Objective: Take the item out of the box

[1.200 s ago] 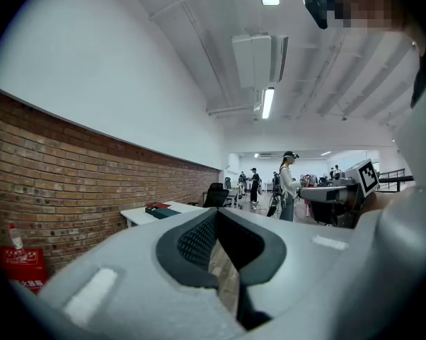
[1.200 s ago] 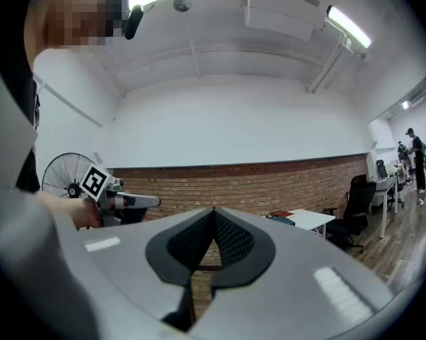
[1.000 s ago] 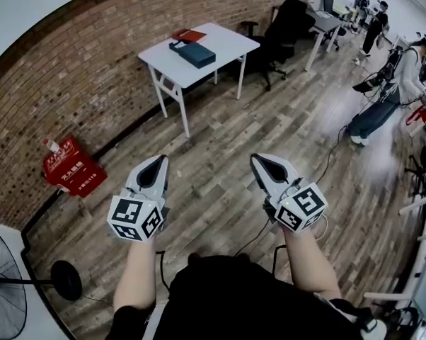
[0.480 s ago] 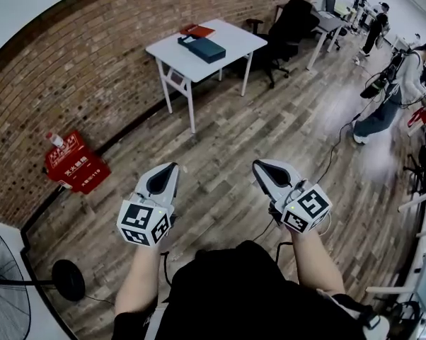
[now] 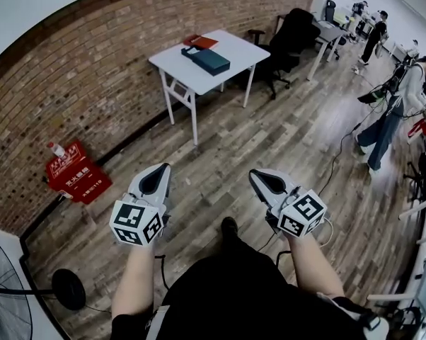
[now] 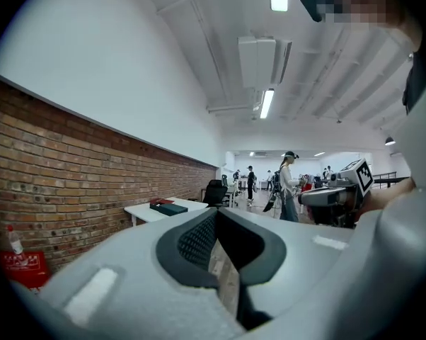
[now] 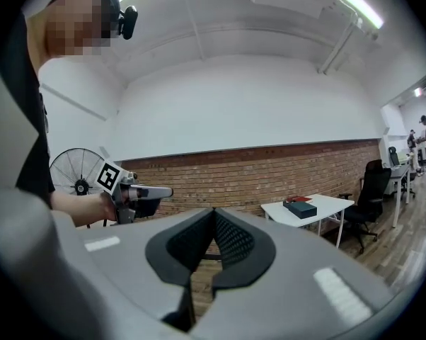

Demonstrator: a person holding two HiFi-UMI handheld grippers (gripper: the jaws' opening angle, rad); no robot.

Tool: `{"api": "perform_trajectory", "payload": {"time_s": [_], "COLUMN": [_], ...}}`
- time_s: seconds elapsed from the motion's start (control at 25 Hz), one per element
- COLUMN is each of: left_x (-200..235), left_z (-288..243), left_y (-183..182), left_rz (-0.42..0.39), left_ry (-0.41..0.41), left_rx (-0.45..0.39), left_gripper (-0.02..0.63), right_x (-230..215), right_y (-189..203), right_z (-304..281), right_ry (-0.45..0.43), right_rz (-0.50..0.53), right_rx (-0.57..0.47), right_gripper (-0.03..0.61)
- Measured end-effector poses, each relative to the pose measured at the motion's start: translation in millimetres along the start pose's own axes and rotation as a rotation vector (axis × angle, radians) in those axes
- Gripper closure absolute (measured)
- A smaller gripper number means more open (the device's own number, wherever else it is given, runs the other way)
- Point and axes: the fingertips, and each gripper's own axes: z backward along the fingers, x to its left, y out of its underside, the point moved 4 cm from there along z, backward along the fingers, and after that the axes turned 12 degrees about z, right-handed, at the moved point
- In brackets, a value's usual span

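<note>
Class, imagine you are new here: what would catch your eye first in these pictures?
The left gripper and right gripper, both shut and empty, hover over the wooden floor. Beyond them, a white table by the brick wall carries a dark box; a red crate sits at the wall's foot, left.

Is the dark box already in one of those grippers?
No, the dark box lies on the white table by the brick wall, far from the left gripper and the right gripper.

Box (image 5: pixel 211 61) on table (image 5: pixel 243 47) beside wall (image 5: pixel 93 76)
</note>
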Motion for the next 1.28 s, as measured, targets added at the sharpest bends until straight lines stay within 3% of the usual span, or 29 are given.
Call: {"api": "perform_trajectory", "payload": {"time_s": [0.2,0.8,1.04,1.28], "left_x": [32,99,110,128], "left_z": [-48,-267,-309,-331], "left_y": [-2,-25,-36,-27], "left_rz": [0.018,0.076,0.119,0.154], "left_ry": [-0.027,-0.088,-0.089,-0.092], "left_rx": [0.017,0.07,0.053,0.048], "left_gripper": [0.607,0.607,0.607,0.607], "right_x": [-41,-235,-285,-304], "right_y": [12,67,75,89], "right_z": [-43,-159,-181,-201], "right_ry": [-0.014,-0.075,-0.067,-0.085], "right_rz": [-0.001,-0.102,-0.138,-0.147], "right_rx": [-0.02,0.007,0.019,0.043], "right_gripper": [0.577,0.578,0.577,0.578]}}
